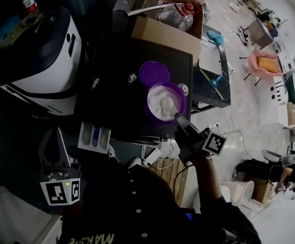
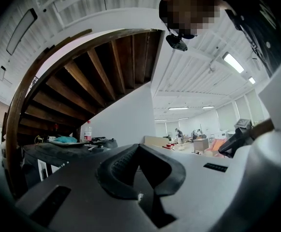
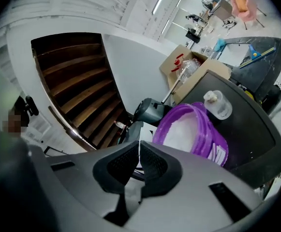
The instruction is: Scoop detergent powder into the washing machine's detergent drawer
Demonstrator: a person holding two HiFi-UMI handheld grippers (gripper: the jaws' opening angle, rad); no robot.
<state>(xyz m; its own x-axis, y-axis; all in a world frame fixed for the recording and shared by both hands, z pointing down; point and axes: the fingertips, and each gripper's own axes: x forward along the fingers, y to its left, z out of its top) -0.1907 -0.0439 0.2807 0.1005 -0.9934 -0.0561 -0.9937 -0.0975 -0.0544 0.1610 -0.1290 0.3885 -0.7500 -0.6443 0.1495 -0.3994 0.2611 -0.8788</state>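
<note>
Right gripper [image 3: 139, 149] was clenched on the thin white handle of a scoop [image 1: 173, 108], whose bowl lay in the powder. The left gripper [image 2: 139, 148] was squeezed shut on nothing and pointed up, away from the work. A washing machine [image 1: 40, 60] stood at the left beside a black table [image 1: 117, 100], with a cardboard box [image 1: 162, 32] at the table's far edge. The white detergent drawer [image 1: 94, 137] showed at the table's near edge, between the grippers. A purple tub [image 1: 160, 117] of powder stood on the table, with its lid [image 1: 154, 73] just beyond it and a small clear jar [image 1: 183, 89] just beside it.
</note>
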